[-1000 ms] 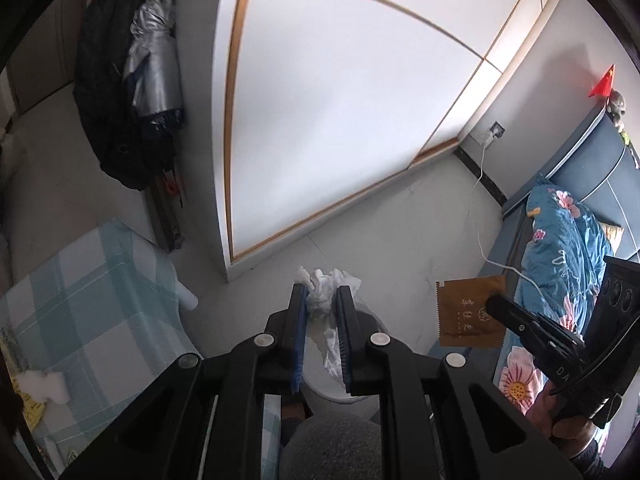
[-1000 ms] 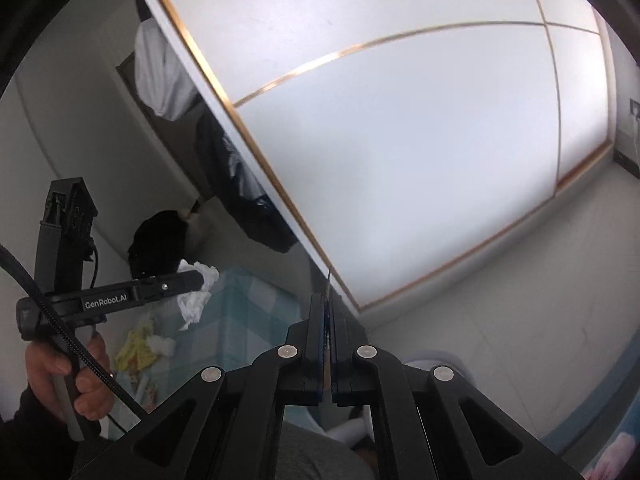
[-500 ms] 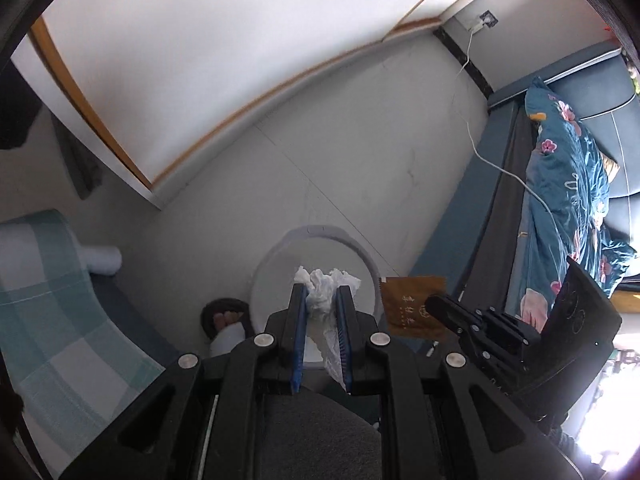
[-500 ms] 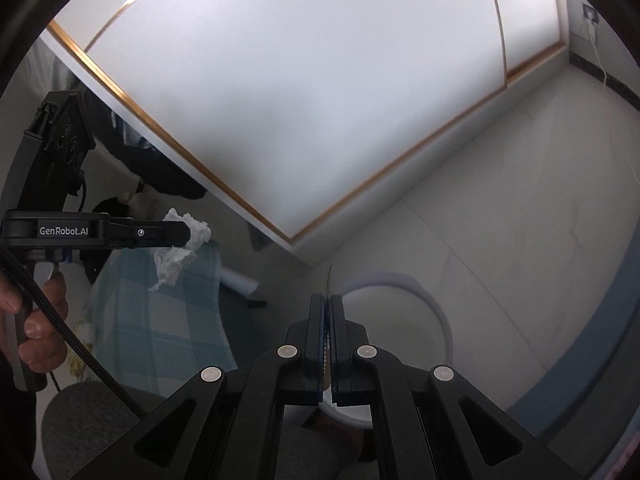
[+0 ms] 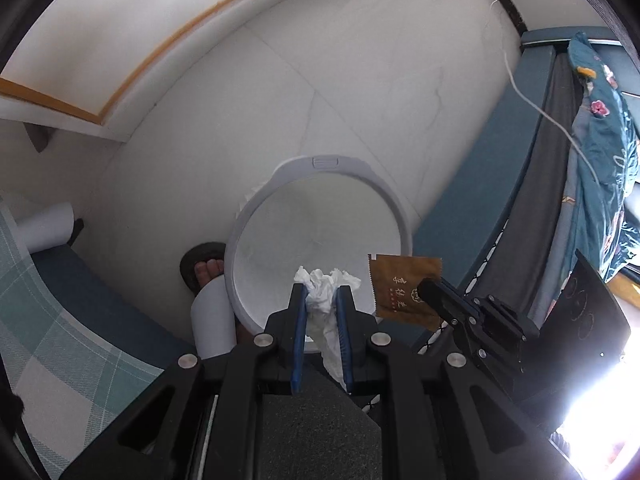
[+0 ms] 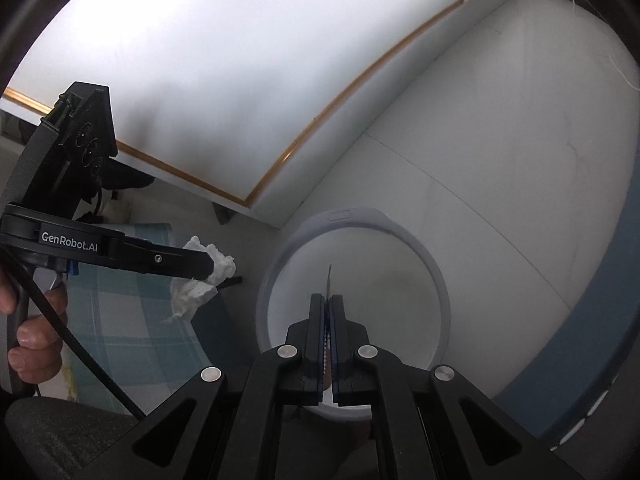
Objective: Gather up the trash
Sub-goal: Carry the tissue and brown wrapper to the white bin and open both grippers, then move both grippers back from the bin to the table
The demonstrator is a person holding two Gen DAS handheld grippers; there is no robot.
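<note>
So we've got the left claw (image 5: 322,294) clamped on a crumpled white tissue (image 5: 325,280) over the round white bin (image 5: 394,204), and the right claw (image 6: 328,302) pinching a flat brown sachet (image 5: 402,286) right over it too.

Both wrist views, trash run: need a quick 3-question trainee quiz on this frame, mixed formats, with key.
1. True or false: the left gripper is shut on a crumpled white tissue.
2. Multiple choice: what does the right gripper hold? A) a plastic bottle B) a flat brown packet C) nothing
3. Fill in: below both grippers stands a round white ____ with its top open.

Key: 1 true; 2 B; 3 bin
</note>
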